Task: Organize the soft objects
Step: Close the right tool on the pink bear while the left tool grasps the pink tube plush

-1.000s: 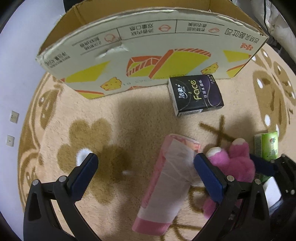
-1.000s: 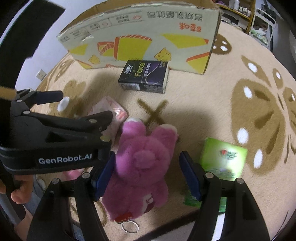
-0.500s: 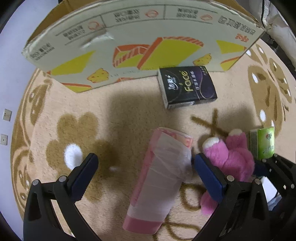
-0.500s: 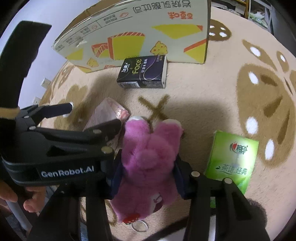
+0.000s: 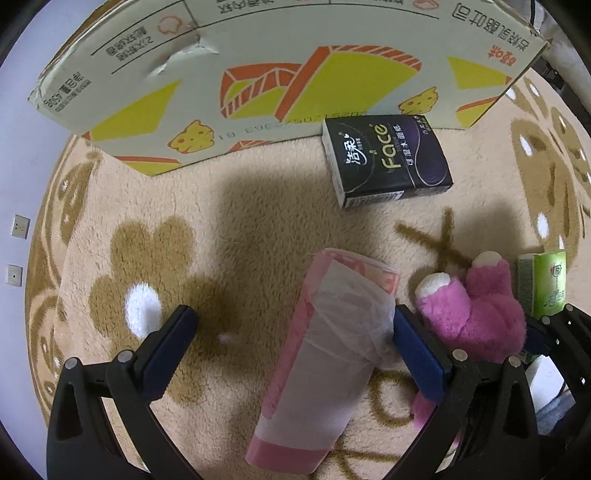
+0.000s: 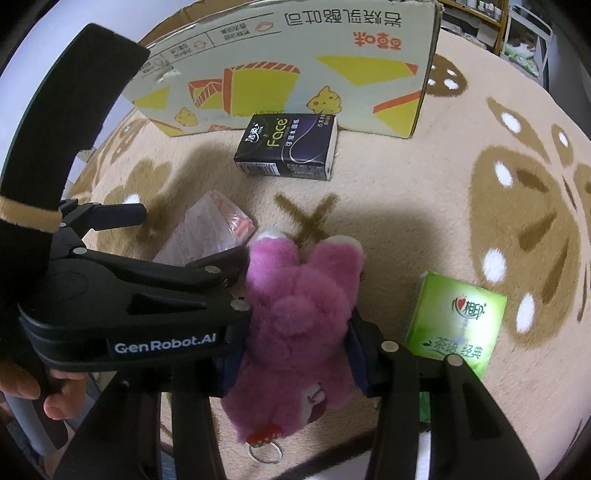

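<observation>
a cream shaggy rug (image 5: pixel 258 206) covers the floor. in the left wrist view a brown flower motif (image 5: pixel 142 308) with a white centre is woven into it at 8 o'clock, and a thin brown cross (image 5: pixel 439 240) at 3 o'clock. a pale wall (image 5: pixel 22 166) stands on the 9 o'clock side of the cardboard box (image 5: pixel 295 74), with two white wall sockets (image 5: pixel 20 226) one above the other. in the right wrist view, shelving (image 6: pixel 517 33) shows dimly at 1 o'clock.

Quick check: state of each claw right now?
Left claw: open, straddling the pink tissue pack, not gripping.
Right claw: shut on the pink plush toy.
</observation>
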The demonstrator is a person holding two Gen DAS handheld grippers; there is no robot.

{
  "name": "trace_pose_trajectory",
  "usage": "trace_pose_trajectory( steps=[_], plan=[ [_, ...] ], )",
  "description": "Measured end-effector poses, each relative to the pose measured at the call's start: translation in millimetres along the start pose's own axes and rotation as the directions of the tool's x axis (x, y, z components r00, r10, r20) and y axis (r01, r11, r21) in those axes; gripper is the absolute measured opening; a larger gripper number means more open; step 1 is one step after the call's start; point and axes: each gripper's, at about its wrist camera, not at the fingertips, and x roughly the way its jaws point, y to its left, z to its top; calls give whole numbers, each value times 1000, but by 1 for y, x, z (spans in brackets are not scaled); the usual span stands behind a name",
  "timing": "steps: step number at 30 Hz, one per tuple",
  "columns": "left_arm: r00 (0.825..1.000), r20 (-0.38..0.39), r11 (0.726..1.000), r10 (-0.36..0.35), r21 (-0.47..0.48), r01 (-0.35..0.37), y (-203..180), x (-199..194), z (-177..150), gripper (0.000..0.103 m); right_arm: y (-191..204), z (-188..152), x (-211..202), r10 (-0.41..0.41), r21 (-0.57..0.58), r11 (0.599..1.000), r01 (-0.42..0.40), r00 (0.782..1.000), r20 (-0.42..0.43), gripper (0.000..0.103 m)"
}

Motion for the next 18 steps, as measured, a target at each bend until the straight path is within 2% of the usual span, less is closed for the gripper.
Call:
trace_pose_trajectory(
  steps=[5, 10, 13, 16, 18],
  plan=[
    [1000, 4, 1000, 9, 1, -9, -3, 5, 1, 102, 8, 2, 4, -2, 3, 1000, 2, 1000, -7, 51],
    [1000, 15, 1000, 18, 14, -19, -8, 9, -4, 97, 12, 3, 8, -2, 6, 1000, 2, 1000, -21, 52],
    [1000, 19, 1000, 14, 23, -15, -5, 6, -7, 92, 19, 5, 12, -5, 4, 1000, 5, 1000, -25, 53],
    [999, 32, 999, 9, 32, -10, -6, 1, -8, 81, 25, 6, 15, -6, -1, 1000, 6, 999, -31, 54],
    [999, 34, 999, -11, 42, 10, -8, -2, -9, 71, 27, 7, 16, -1, 2, 1000, 1, 999, -34, 54]
  ],
)
